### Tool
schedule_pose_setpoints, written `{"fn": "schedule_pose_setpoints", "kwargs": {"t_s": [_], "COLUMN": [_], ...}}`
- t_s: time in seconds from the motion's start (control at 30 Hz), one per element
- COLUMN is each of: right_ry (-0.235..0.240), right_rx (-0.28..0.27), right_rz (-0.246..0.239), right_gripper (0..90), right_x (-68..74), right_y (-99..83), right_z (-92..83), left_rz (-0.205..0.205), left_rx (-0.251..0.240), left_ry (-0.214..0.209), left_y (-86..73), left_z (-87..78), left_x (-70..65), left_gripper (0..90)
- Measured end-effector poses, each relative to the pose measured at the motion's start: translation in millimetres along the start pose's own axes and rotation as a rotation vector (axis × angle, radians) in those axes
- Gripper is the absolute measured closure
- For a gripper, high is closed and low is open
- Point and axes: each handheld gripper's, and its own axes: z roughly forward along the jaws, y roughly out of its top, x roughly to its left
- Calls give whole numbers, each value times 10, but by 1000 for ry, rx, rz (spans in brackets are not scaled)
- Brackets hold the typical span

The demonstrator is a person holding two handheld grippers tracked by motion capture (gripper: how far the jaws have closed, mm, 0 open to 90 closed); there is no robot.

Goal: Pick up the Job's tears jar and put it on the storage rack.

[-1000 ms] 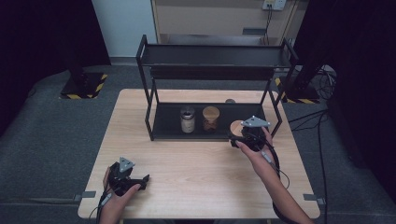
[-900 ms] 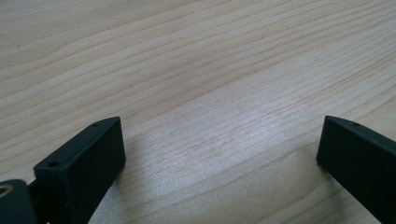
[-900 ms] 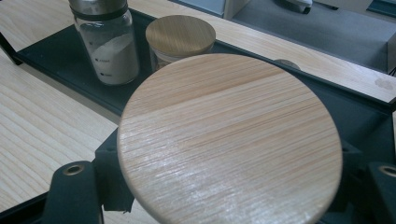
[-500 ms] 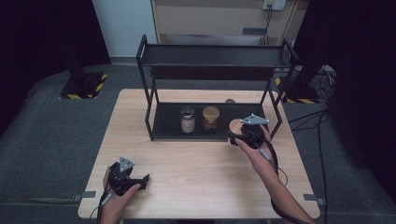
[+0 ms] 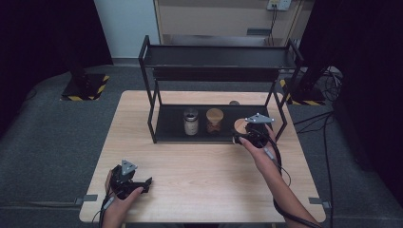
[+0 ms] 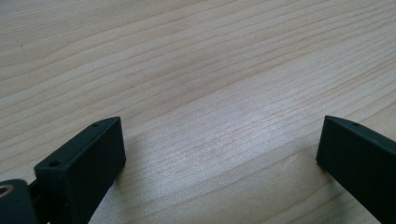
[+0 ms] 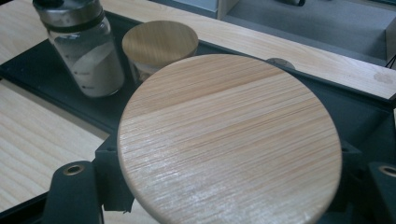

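Wooden table [image 5: 199,161] under me: my right gripper [image 5: 243,133] pinched a wood-lidded jar [image 7: 229,140] at the black rack's [image 5: 218,59] lower shelf, while my left gripper [image 6: 219,154] rested spread, empty.

Black left tool [image 5: 142,183], black right tool [image 5: 236,137], grey three-cornered plates (screws at corners), trailing black cables, bare forearms

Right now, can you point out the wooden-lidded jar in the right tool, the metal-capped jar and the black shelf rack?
wooden-lidded jar [image 7: 229,140], right gripper view, middle of its round lid.
metal-capped jar [image 7: 86,56], right gripper view, its glass side.
black shelf rack [image 5: 218,57], high view, its top tray.
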Motion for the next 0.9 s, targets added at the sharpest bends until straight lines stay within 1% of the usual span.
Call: {"fn": "schedule_pose_setpoints", "kwargs": {"t_s": [0.17, 0.4, 0.5, 0.67, 0.8, 0.9], "right_ry": [-9, -28, -32, -41, -48, -54], "right_rx": [-3, -2, -9, -5, -5, -2], "right_rz": [2, -10, 5, 1, 8, 22], "right_gripper": [257, 257, 257, 257, 257, 257], "right_x": [-15, -34, -54, -53, -69, -86], "right_y": [43, 115, 127, 158, 177, 199], "right_z": [45, 117, 169, 266, 326, 384], "left_rz": [-1, -3, -4, -5, -8, -9], "left_rx": [0, 0, -1, 0, 0, 0], "left_ry": [0, 3, 3, 5, 9, 9], "left_y": [0, 1, 0, 0, 0, 0], "left_z": [0, 1, 1, 1, 0, 0], "left_x": [-1, -7, -8, -12, -21, -23], "left_gripper": [0, 0, 0, 0, 0, 0]}}
